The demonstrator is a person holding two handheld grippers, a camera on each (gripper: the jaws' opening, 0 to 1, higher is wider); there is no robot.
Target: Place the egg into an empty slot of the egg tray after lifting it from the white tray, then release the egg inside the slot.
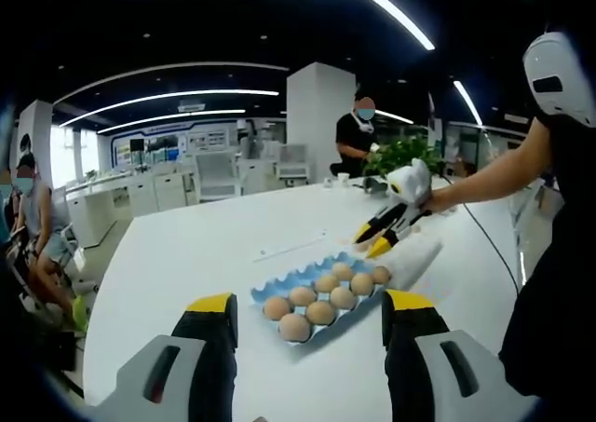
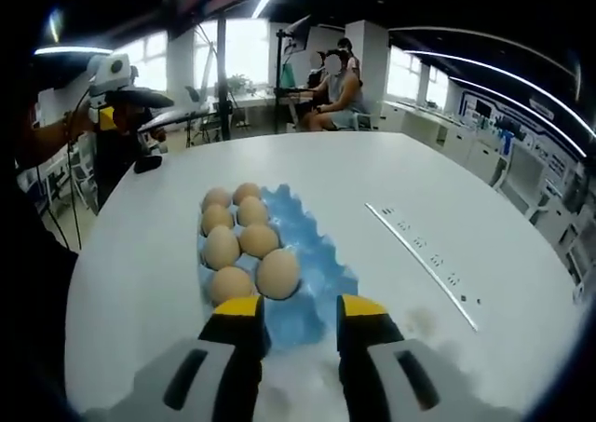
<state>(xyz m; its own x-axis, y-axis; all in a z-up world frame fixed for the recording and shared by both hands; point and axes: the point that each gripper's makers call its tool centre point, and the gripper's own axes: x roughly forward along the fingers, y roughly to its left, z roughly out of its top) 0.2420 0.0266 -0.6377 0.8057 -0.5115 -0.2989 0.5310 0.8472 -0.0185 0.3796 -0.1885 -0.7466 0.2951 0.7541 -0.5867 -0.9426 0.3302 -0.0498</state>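
Note:
A blue egg tray [image 1: 279, 290] lies on the white table and holds several brown eggs [image 1: 321, 312]. My left gripper [image 1: 310, 303] hovers open in front of it, with nothing between its jaws. Just beyond the egg tray a person's hand holds my right gripper [image 1: 372, 240] low over a pale white tray [image 1: 424, 254]. In the right gripper view the eggs [image 2: 277, 273] fill the left rows of the egg tray [image 2: 321, 264], and its right row is bare. My right gripper [image 2: 300, 306] is open and empty at the tray's near end. The left gripper [image 2: 138, 98] shows at the far left.
A long thin strip [image 2: 419, 245] lies on the table [image 2: 484, 189] to the right of the egg tray, also seen as the strip [image 1: 289, 248]. A small black object [image 2: 147, 164] sits near the far edge. A person [image 1: 357, 135] stands by a potted plant [image 1: 402, 152]; others sit beyond the table.

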